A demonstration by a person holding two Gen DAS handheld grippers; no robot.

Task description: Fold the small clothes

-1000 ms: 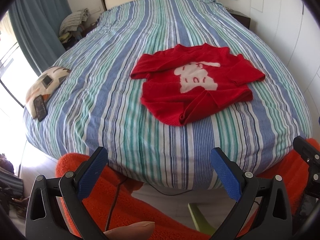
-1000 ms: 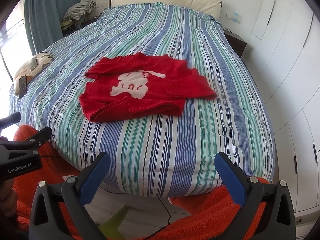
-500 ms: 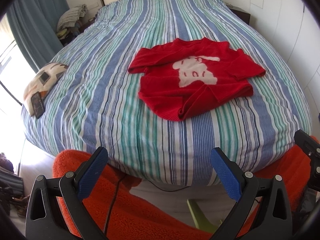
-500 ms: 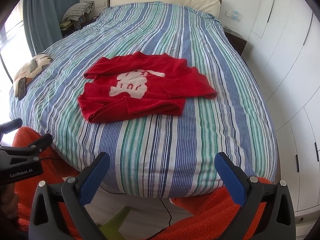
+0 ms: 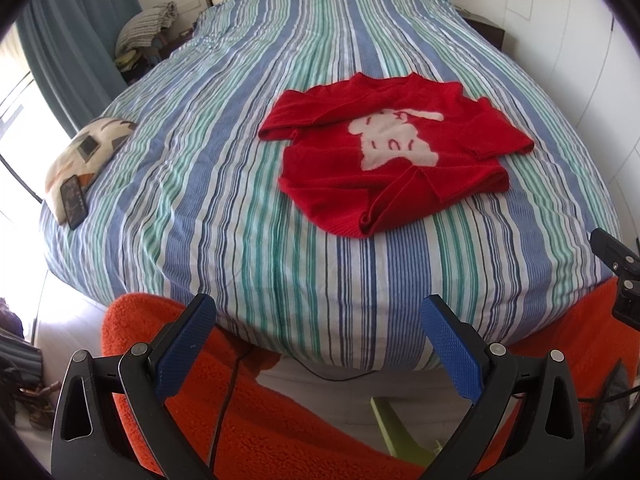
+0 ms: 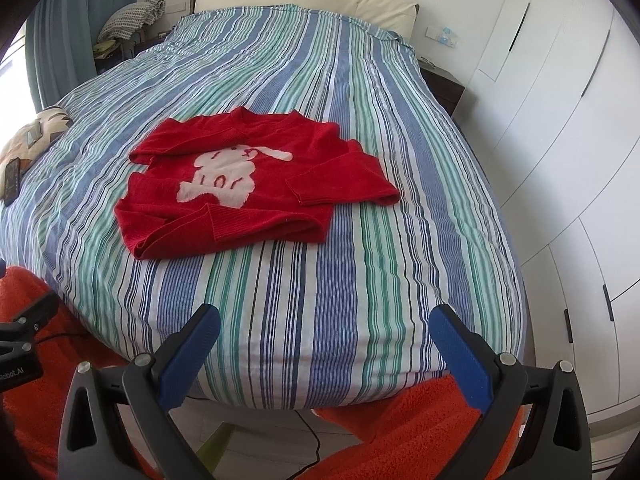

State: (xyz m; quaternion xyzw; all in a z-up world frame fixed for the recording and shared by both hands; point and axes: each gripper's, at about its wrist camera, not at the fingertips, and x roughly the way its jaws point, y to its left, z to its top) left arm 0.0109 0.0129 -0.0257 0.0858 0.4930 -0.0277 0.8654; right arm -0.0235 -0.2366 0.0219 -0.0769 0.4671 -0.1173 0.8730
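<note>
A small red sweater [image 5: 396, 160] with a white animal figure lies partly folded on the striped bed [image 5: 224, 168], sleeves turned in over the body. It also shows in the right wrist view [image 6: 248, 188]. My left gripper [image 5: 316, 344] is open and empty, held off the bed's near edge, well short of the sweater. My right gripper [image 6: 328, 352] is open and empty too, over the foot edge of the bed [image 6: 360, 280], to the right of the sweater.
A patterned cushion [image 5: 86, 152] with a phone [image 5: 74, 202] on it lies at the bed's left edge. Orange fleece [image 5: 280, 432] covers the area below the grippers. White wardrobe doors [image 6: 568, 160] stand to the right. Curtains [image 5: 68, 48] hang far left.
Both grippers have edged closer to the bed, and the sweater appears a little lower and larger in view. Both stay open. The sweater has not moved.
</note>
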